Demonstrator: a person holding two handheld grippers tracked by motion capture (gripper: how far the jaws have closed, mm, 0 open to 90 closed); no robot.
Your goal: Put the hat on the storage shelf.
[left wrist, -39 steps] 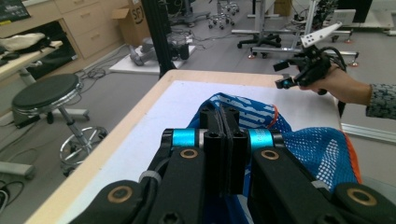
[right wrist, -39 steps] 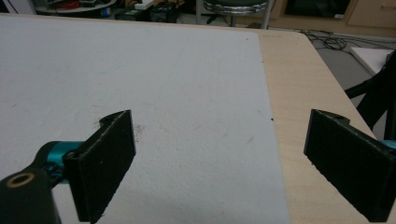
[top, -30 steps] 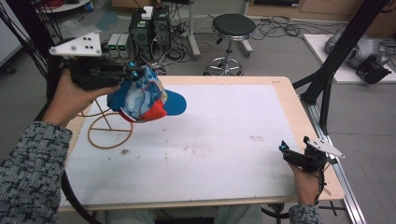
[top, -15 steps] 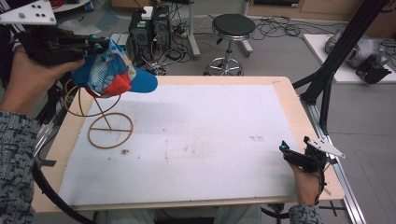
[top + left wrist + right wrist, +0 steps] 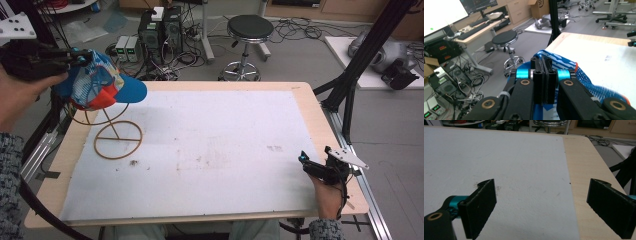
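Observation:
A blue, red and white patterned cap [image 5: 102, 86] hangs in the air over the table's far left corner, held by its fabric in my left gripper [image 5: 81, 57], which is shut on it. In the left gripper view the jaws are pressed together on the cap's blue-and-white cloth [image 5: 564, 62], left gripper [image 5: 544, 65]. Just below the cap stands a brown wire stand [image 5: 118, 140] with a ring base on the white mat. My right gripper [image 5: 311, 165] rests near the front right edge, open with nothing between its jaws, right gripper [image 5: 541, 202].
A white mat [image 5: 215, 145] covers most of the wooden table [image 5: 307, 102]. Beyond the far edge are a black stool [image 5: 250, 27] and computer boxes [image 5: 160, 25] with cables. Black frame posts [image 5: 357, 75] rise at the right side.
My left gripper has carried the cap to the left and away from the middle of the mat, out past the stand. The right gripper has stayed where it was.

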